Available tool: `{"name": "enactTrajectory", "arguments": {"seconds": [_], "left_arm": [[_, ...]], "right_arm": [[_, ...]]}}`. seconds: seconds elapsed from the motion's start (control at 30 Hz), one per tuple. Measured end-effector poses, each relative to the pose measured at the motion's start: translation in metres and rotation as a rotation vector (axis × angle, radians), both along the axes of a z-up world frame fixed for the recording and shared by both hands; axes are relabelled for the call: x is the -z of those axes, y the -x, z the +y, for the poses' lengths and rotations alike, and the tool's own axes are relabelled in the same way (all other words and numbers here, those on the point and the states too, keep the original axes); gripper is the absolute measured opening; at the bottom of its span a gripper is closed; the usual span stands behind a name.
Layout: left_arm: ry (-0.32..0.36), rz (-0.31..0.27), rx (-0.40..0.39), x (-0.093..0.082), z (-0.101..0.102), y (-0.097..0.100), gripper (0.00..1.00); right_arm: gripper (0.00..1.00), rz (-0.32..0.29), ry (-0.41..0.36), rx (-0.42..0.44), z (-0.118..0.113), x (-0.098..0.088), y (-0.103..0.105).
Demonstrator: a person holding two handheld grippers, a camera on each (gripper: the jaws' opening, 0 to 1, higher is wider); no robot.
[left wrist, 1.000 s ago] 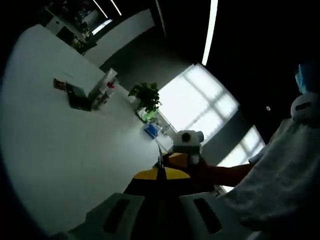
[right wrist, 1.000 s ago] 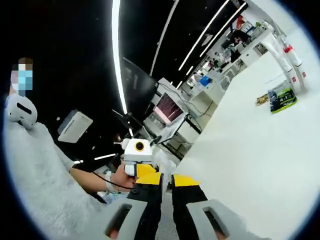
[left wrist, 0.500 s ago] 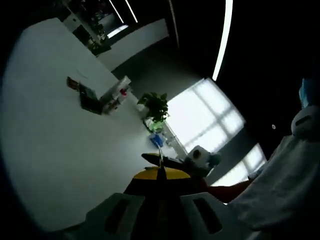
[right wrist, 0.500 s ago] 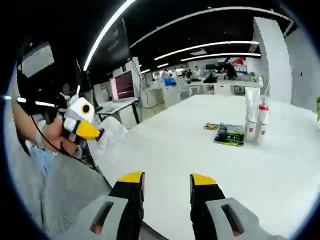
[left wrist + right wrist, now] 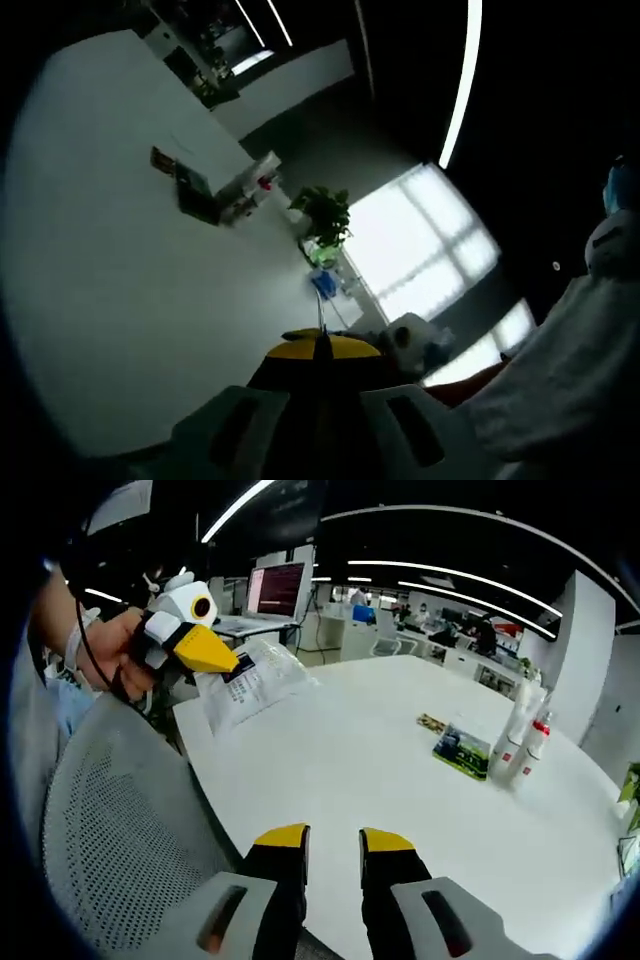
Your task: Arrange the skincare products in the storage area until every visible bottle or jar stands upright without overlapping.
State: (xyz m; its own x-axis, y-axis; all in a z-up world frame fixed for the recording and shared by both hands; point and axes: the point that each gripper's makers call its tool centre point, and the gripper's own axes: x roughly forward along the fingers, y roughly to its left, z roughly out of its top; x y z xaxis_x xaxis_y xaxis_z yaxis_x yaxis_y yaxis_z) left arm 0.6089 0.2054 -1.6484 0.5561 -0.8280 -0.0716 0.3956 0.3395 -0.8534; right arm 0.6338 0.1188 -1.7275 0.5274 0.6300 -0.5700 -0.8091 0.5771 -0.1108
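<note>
Progress on the arrangement is judged to be at its start: neither hand-held gripper is near the products. In the right gripper view, the skincare bottles [image 5: 520,742] stand upright in a close group at the far side of the white worktop [image 5: 380,780], just beside a flat green package [image 5: 462,752]; whether any of them touch cannot be told at this range. The right hand-held gripper [image 5: 332,840] hovers over the near edge of the worktop, jaws apart with nothing between them, well apart from the bottles. The left hand-held gripper [image 5: 190,640], seen in the same view, is held off the worktop near a mesh chair [image 5: 120,850]. In the left gripper view its jaw tips meet, closed on nothing, and the bottles [image 5: 250,190] lie far across the worktop.
</note>
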Motion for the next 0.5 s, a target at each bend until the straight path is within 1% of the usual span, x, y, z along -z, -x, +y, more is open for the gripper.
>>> {"name": "enactTrajectory", "arguments": {"seconds": [0.03,0.17,0.23,0.3,0.4,0.47,0.5], "left_arm": [[0.002,0.002,0.001,0.001,-0.002,0.000,0.00],[-0.011,-0.002,-0.001,0.003,-0.004,0.001,0.00],[-0.010,0.001,-0.006,0.003,-0.004,-0.001,0.00],[-0.012,0.013,-0.011,0.004,-0.003,-0.005,0.00],[-0.004,0.050,-0.036,0.008,0.000,-0.013,0.00],[0.011,0.065,-0.056,0.008,0.003,-0.020,0.00],[0.013,0.066,-0.059,0.008,0.004,-0.023,0.00]], "right_arm": [[0.15,0.015,0.011,-0.005,-0.001,0.004,0.002],[0.14,0.019,0.025,-0.029,0.000,0.009,0.006],[0.14,0.027,0.027,-0.024,-0.001,0.010,0.005],[0.14,0.030,0.024,-0.020,-0.002,0.010,0.005],[0.13,0.034,0.029,-0.020,-0.002,0.012,0.005],[0.12,0.049,0.020,-0.016,-0.003,0.011,0.005],[0.12,0.046,0.019,-0.014,-0.003,0.011,0.005]]}}
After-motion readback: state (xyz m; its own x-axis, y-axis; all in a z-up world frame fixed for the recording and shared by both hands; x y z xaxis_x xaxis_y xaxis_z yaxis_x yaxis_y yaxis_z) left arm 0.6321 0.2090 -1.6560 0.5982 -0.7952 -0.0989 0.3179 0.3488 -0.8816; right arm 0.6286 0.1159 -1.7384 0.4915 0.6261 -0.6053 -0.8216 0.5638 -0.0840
